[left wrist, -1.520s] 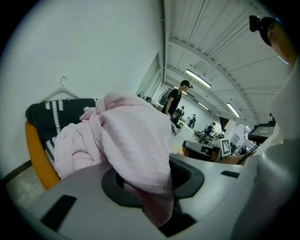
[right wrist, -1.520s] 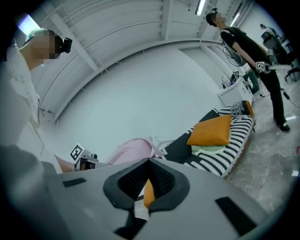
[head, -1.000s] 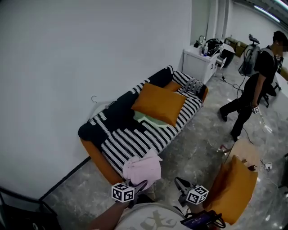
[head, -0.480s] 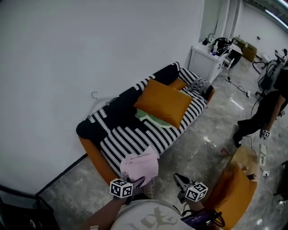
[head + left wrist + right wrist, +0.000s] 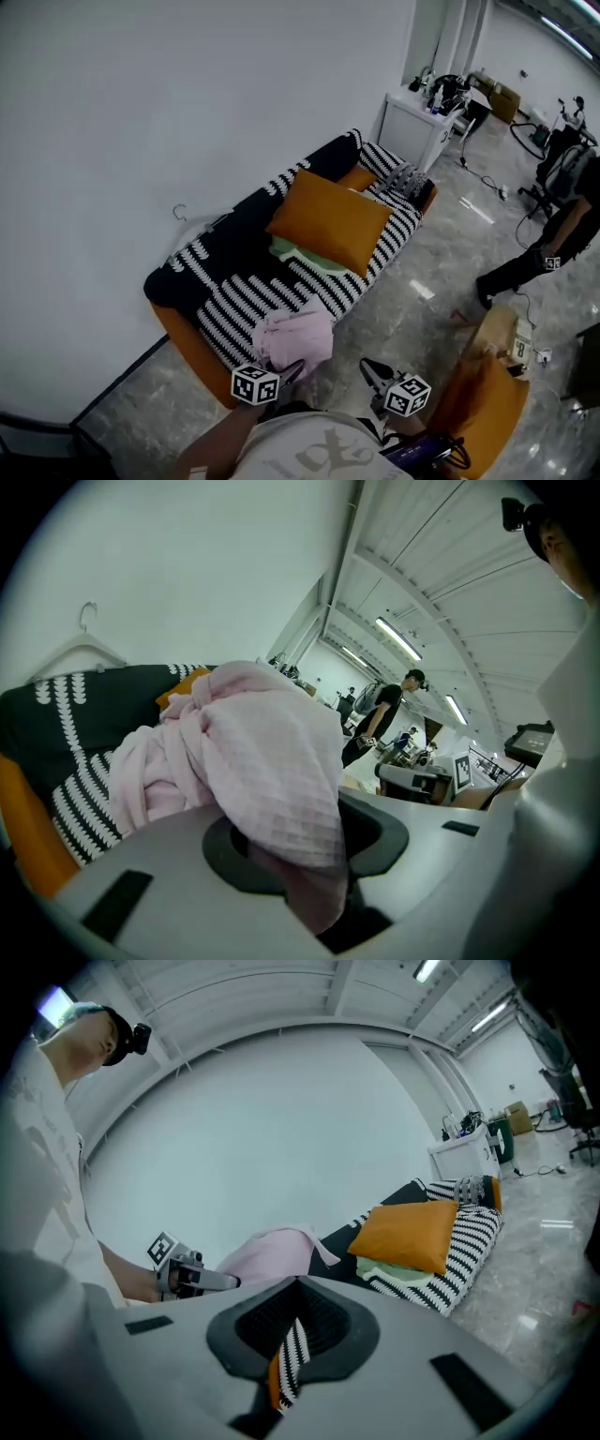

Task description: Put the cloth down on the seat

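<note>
Left gripper (image 5: 292, 371) is clamped part-way shut on the pink cloth (image 5: 296, 337), a soft, waffle-textured bundle bunched over the near end of the black-and-white striped sofa (image 5: 234, 300). Right gripper (image 5: 373, 372) is empty, jaws a slit apart.

Pale printed shirt (image 5: 319, 452), marker-cubed hand-held grippers (image 5: 294, 368) (image 5: 368, 368)

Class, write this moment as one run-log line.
left gripper: jaws shut on pink cloth | cloth: over near end of sofa | right gripper: empty, jaws apart
</note>
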{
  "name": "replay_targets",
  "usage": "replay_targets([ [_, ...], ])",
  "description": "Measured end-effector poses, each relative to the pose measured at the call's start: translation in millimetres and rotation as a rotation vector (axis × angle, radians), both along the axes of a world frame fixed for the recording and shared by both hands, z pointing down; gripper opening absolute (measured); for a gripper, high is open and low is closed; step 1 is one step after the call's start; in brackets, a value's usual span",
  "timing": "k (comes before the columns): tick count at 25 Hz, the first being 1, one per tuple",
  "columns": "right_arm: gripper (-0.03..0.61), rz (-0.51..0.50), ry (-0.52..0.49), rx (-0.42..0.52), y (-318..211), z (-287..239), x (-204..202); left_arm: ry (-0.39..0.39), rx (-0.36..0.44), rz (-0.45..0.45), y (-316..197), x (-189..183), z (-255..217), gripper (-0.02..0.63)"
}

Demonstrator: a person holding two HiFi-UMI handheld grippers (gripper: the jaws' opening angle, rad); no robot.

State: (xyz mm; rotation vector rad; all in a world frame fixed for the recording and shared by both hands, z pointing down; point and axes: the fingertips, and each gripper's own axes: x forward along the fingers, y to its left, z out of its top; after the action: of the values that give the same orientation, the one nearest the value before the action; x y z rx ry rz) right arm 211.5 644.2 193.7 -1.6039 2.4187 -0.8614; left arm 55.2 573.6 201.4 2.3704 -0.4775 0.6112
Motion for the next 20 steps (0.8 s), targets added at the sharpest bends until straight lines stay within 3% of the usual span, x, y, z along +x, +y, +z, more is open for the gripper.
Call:
replay_targets([
  [8, 0.015, -0.002, 0.043, 0.006, -47.7, -14.4, -0.1, 0.032, 0.012, -0.024, -47.5, -17.3, -6.6, 0.13],
  [15, 0.015, -0.097, 0.072, 0.011, -92.1, -23.3, -14.2, 0.062, 0.002, -0.097, -64.4, -49.6, -4.6, 0.13],
  [20, 0.015, -0.221, 0.077, 0.035, -139.9, -27.1, -38.5, 0.054, 0.007, -0.192, -80.6, -74.7, -2.7, 0.13],
])
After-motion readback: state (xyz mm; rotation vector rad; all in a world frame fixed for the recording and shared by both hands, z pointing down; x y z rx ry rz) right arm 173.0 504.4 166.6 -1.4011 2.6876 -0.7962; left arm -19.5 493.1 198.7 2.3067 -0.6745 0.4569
